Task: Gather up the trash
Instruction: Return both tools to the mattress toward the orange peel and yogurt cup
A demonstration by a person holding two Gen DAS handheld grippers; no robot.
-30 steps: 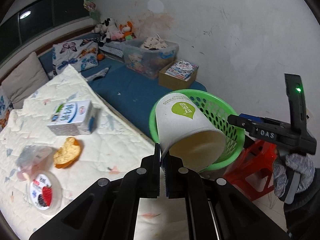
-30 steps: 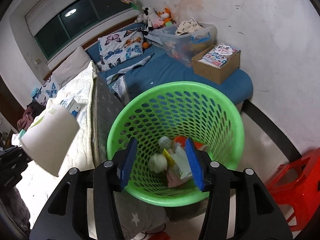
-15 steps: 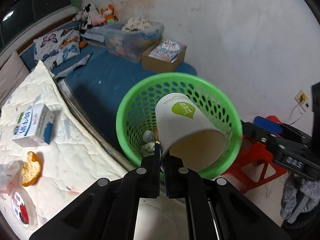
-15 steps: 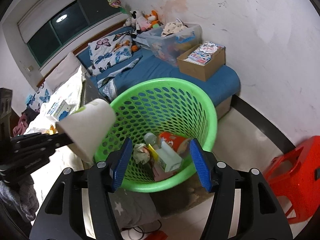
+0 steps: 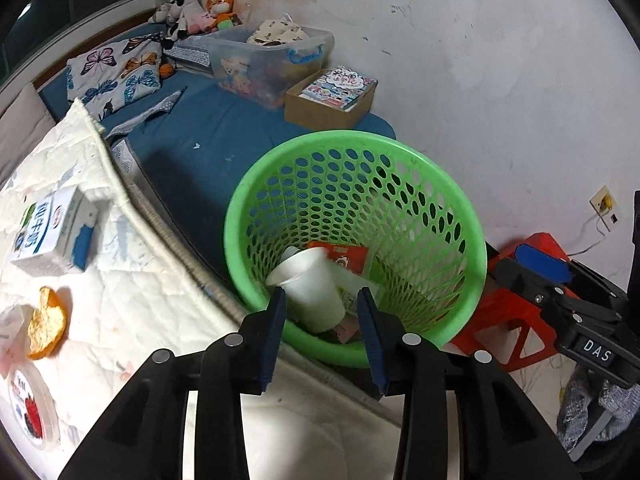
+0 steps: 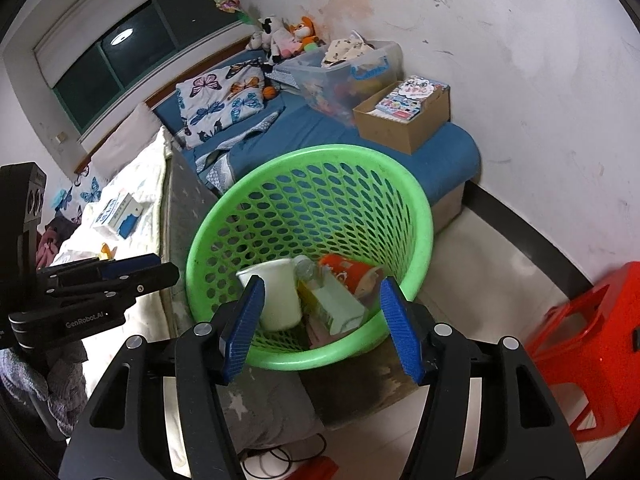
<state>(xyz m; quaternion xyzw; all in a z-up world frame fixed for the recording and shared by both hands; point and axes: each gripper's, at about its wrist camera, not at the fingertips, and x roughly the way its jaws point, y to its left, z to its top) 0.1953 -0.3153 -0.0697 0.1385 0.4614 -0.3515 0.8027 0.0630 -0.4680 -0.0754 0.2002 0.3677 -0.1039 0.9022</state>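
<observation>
Released from the left gripper [image 5: 322, 312], the white paper cup [image 5: 310, 290] now lies inside the green basket [image 5: 472, 236] among other trash; half a second earlier it was pinched at the rim above the basket. Left jaws have just been opening and stand partly apart, nothing between the pads. The right gripper [image 6: 322, 316] hangs over the basket's near rim, partly open, empty. A milk carton [image 5: 50, 230] and bread piece [image 5: 46, 328] remain on the quilt [image 5: 160, 300].

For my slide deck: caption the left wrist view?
Open left tool above green basket, white paper cup lying inside among trash.
</observation>
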